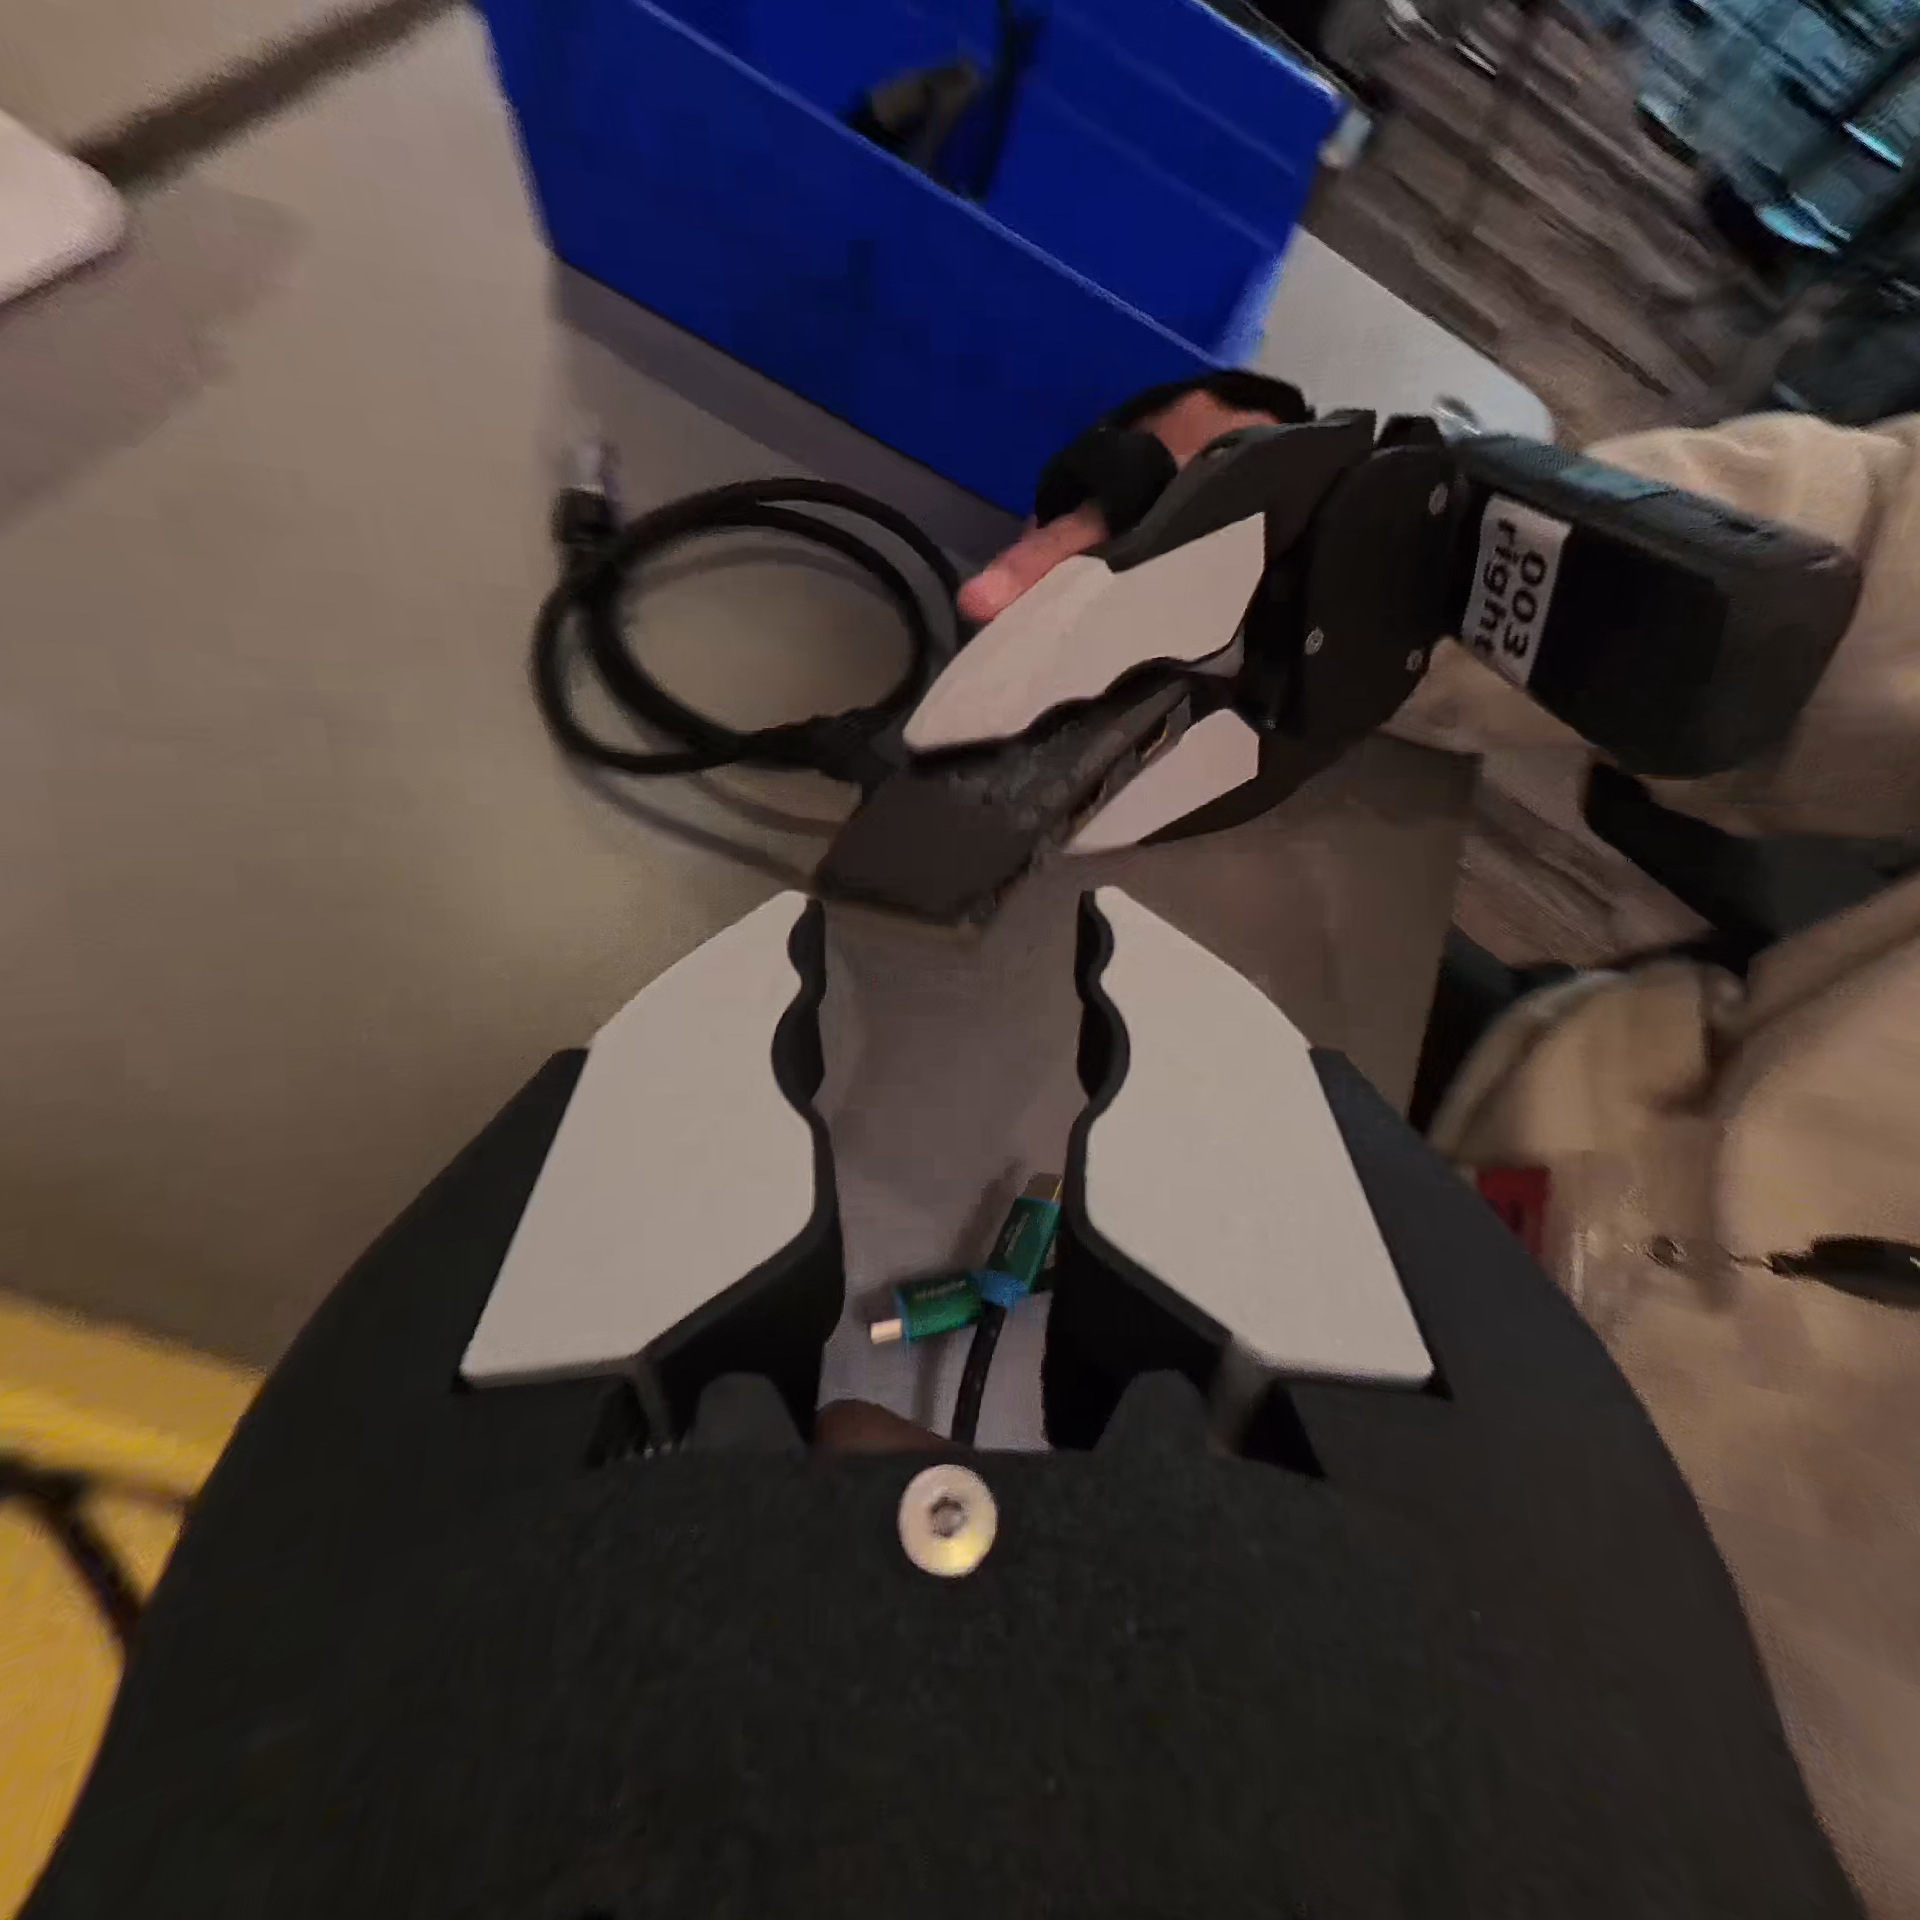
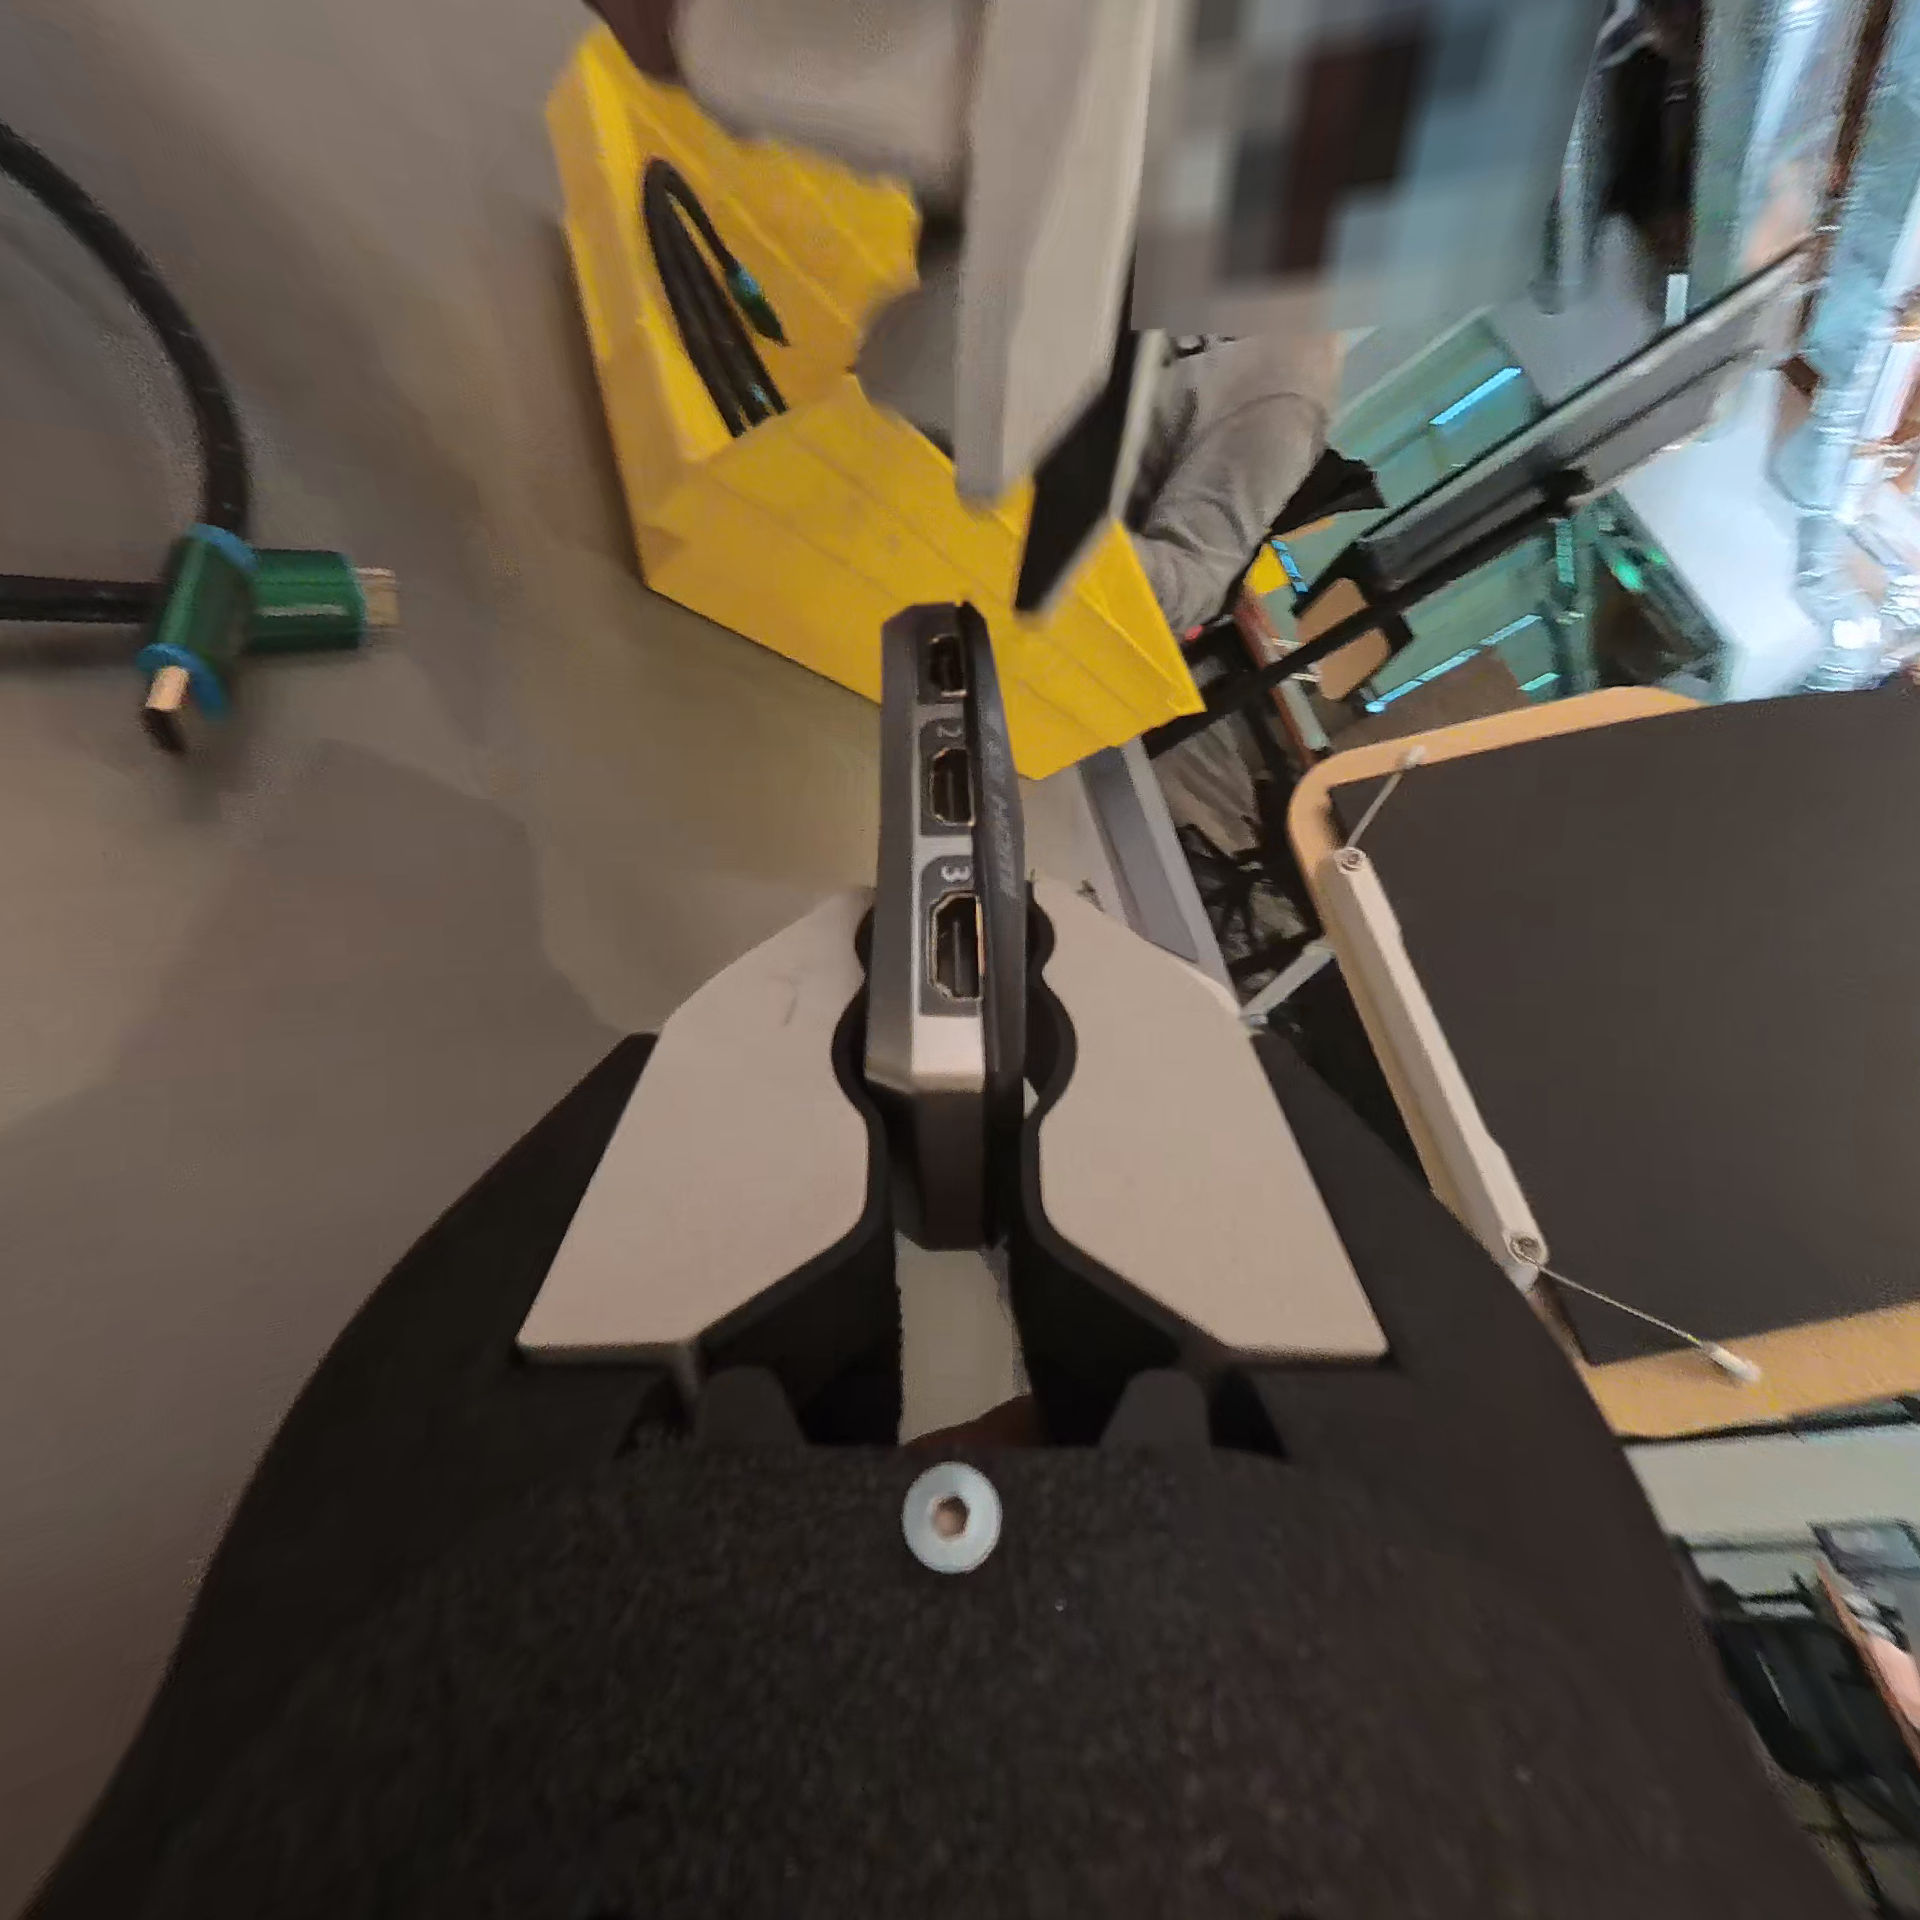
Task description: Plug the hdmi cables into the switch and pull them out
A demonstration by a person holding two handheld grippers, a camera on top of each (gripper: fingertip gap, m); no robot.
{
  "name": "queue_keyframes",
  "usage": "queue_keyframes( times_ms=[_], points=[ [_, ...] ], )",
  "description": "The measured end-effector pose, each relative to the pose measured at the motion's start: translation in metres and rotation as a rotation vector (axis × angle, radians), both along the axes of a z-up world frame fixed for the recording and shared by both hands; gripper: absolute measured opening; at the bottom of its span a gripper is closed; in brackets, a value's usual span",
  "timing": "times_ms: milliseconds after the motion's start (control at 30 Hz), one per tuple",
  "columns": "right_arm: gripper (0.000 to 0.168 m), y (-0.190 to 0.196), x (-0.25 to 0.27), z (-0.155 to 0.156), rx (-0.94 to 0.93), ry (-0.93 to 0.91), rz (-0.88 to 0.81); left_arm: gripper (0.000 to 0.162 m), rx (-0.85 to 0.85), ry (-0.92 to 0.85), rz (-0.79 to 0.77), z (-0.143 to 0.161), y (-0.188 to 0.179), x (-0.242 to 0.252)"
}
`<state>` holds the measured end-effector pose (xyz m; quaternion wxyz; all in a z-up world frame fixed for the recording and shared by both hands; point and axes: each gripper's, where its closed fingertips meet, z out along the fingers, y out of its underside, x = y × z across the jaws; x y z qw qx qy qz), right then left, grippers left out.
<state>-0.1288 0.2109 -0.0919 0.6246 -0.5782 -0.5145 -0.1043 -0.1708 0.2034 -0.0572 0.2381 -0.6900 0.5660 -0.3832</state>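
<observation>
My right gripper (image 2: 948, 914) is shut on the black HDMI switch (image 2: 935, 831) and holds it on edge above the table. Three empty ports on its side face the camera. In the left wrist view the right gripper (image 1: 997, 790) holds the switch (image 1: 935, 842) just beyond my left gripper (image 1: 951, 935), which is open and empty. Two green HDMI plugs (image 1: 940, 1314) on black cables lie crossed on the table below my left gripper; they also show at the left of the right wrist view (image 2: 301, 608). A black cable coil (image 1: 727, 623) runs from the switch.
A blue bin (image 1: 904, 239) with cables stands at the back of the grey table. A yellow bin (image 2: 852, 499) holds more black cables. A chair with a black seat (image 2: 1610, 987) stands past the table edge. A person's beige sleeve (image 1: 1714, 520) is at the right.
</observation>
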Motion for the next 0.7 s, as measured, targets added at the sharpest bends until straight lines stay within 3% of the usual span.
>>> queue_keyframes(
  times_ms=[67,167,233,333,467,567,700],
  points=[
    [0.023,0.009,-0.001,-0.006,0.057,0.006,-0.042,0.045,0.075,0.012,0.140,-0.012,-0.002,-0.035],
    [0.023,0.019,-0.002,-0.024,0.126,-0.010,-0.101,0.045,0.091,0.108,0.233,-0.057,-0.026,-0.082],
    [0.022,0.018,-0.006,-0.022,0.209,-0.090,-0.112,0.041,0.133,0.144,0.246,-0.079,-0.038,-0.100],
    [0.022,0.014,-0.009,-0.023,0.179,-0.054,-0.075,0.037,0.179,0.143,0.165,-0.092,-0.049,-0.102],
    [0.022,0.012,-0.004,-0.021,0.160,-0.025,-0.083,0.036,-0.135,-0.036,-0.092,-0.074,-0.074,-0.085],
    [0.022,0.009,0.000,-0.018,0.150,0.008,-0.080,0.036,-0.159,0.057,-0.095,-0.089,-0.053,-0.085],
    [0.023,0.008,0.001,-0.018,0.142,0.017,-0.075,0.034,-0.354,0.077,-0.054,-0.094,-0.045,-0.075]
  ],
)
